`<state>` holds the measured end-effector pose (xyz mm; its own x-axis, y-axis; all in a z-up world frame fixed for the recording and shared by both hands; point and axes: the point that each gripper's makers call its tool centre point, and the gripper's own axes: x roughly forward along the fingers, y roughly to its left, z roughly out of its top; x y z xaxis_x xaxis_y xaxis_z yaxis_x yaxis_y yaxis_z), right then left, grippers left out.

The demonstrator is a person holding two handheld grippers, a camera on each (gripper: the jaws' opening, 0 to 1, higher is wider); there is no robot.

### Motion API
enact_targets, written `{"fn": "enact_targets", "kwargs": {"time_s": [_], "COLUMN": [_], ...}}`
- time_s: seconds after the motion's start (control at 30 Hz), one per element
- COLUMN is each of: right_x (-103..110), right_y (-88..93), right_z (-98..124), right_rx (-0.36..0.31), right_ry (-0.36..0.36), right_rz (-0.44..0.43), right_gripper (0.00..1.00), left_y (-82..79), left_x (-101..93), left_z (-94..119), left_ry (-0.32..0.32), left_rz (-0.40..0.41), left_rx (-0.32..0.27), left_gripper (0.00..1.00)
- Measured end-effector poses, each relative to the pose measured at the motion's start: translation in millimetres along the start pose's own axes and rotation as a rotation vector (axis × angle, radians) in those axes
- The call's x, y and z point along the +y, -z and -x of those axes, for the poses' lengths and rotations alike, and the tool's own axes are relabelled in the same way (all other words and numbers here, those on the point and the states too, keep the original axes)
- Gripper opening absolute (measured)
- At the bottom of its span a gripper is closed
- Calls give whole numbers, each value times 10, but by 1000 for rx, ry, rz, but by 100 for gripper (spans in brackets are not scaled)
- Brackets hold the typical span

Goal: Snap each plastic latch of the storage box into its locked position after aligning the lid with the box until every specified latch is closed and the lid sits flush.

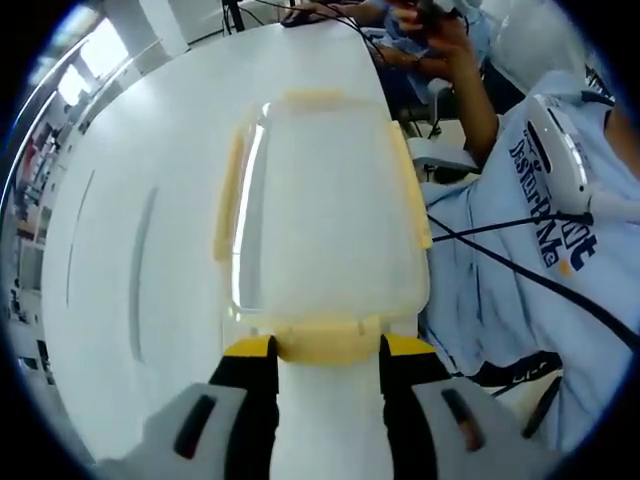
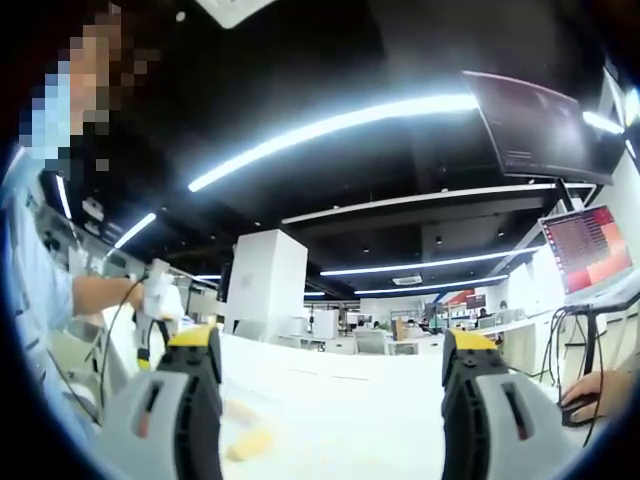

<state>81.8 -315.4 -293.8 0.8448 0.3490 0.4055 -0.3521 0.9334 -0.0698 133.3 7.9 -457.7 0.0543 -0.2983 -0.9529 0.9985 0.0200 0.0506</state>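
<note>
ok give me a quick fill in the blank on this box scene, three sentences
1. The latches on the storage box are coloured ____.
2. The left gripper has its fingers on either side of the ____ latch.
3. The box rests on a ____ table.

Missing words: yellow; nearest; white

Open-plan office — monitors [image 2: 585,245], strip ceiling lights [image 2: 330,125], long white desks [image 2: 380,385]

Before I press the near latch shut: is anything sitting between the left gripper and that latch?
Nothing visible does. The left gripper has its open jaws on either side of the near yellow latch of the storage box, with no object between them on the white table.
</note>
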Motion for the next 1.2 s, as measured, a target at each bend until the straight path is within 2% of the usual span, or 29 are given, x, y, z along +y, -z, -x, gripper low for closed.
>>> {"fn": "enact_targets", "kwargs": {"time_s": [1.2], "right_x": [15], "right_y": [-33], "right_z": [51], "right_rx": [0], "right_ry": [-6], "right_rz": [2], "right_gripper": [92], "left_y": [174], "left_x": [-71], "left_z": [46], "left_ry": [4], "left_rz": [26], "left_rx": [18], "left_gripper": [39]}}
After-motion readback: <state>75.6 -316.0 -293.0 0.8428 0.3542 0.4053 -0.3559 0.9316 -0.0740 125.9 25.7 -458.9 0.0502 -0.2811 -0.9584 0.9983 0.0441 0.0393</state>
